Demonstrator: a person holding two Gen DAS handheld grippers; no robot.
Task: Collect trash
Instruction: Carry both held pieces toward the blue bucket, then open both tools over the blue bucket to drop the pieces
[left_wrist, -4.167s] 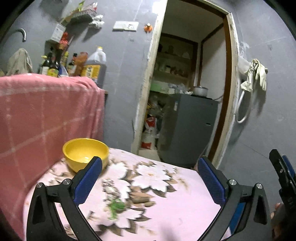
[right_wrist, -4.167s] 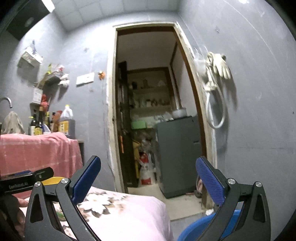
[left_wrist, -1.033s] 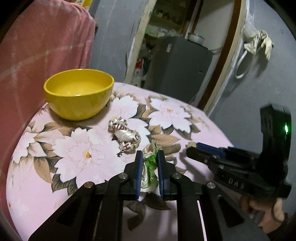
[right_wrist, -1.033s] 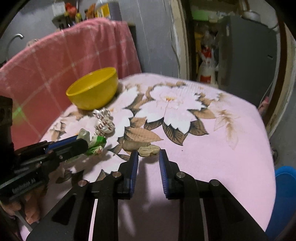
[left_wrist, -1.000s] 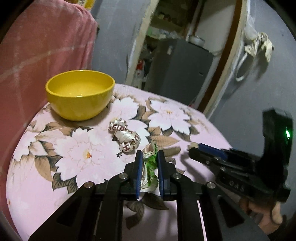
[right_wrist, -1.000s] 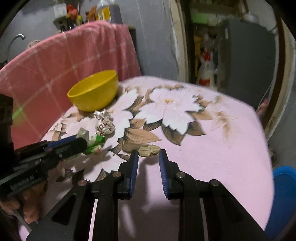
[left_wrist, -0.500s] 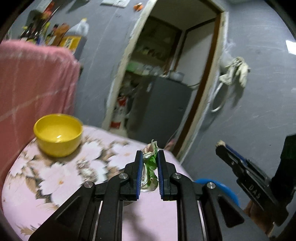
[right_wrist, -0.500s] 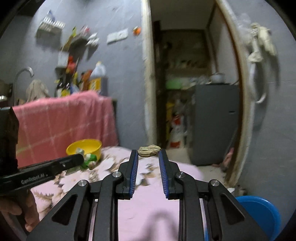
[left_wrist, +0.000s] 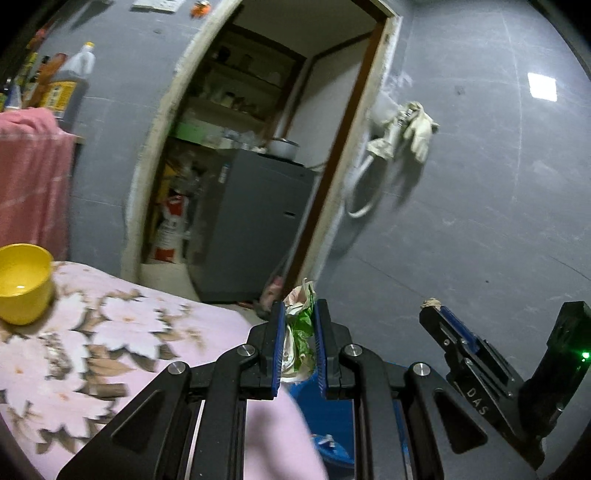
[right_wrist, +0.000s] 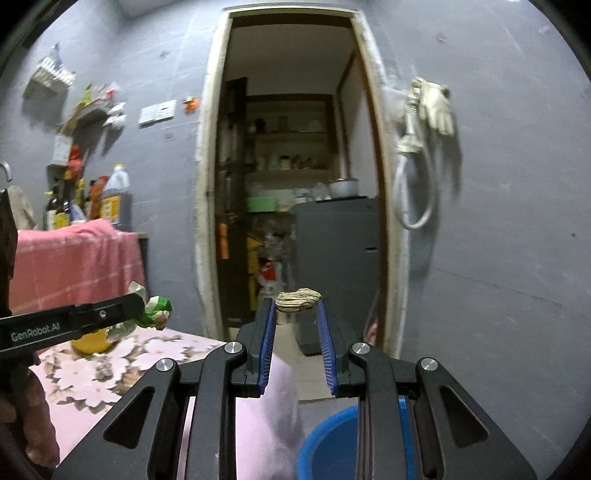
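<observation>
My left gripper (left_wrist: 298, 314) is shut on a crumpled green and white wrapper (left_wrist: 301, 325), held in the air past the table's right edge. The same wrapper (right_wrist: 153, 310) shows at the left gripper's tip in the right wrist view. My right gripper (right_wrist: 295, 308) is shut on a tan peanut shell (right_wrist: 298, 300), level, facing the doorway. In the left wrist view the right gripper (left_wrist: 434, 308) stands to the right with the shell (left_wrist: 431, 302) at its tip. A blue bin (left_wrist: 325, 417) sits on the floor below both grippers, with a scrap inside; its rim (right_wrist: 328, 443) shows partly hidden.
The table with a pink floral cloth (left_wrist: 122, 332) lies to the left, carrying a yellow bowl (left_wrist: 22, 282). A pink checked cloth (right_wrist: 74, 266) hangs behind it, with bottles (right_wrist: 110, 195) above. Ahead is a doorway with a grey cabinet (right_wrist: 340, 266). Gloves and a hose (right_wrist: 424, 122) hang on the grey wall.
Both grippers have lifted off the table with their trash and swung right, away from the bowl and towards the blue bin. The crumpled silver wrapper left on the cloth is out of sight.
</observation>
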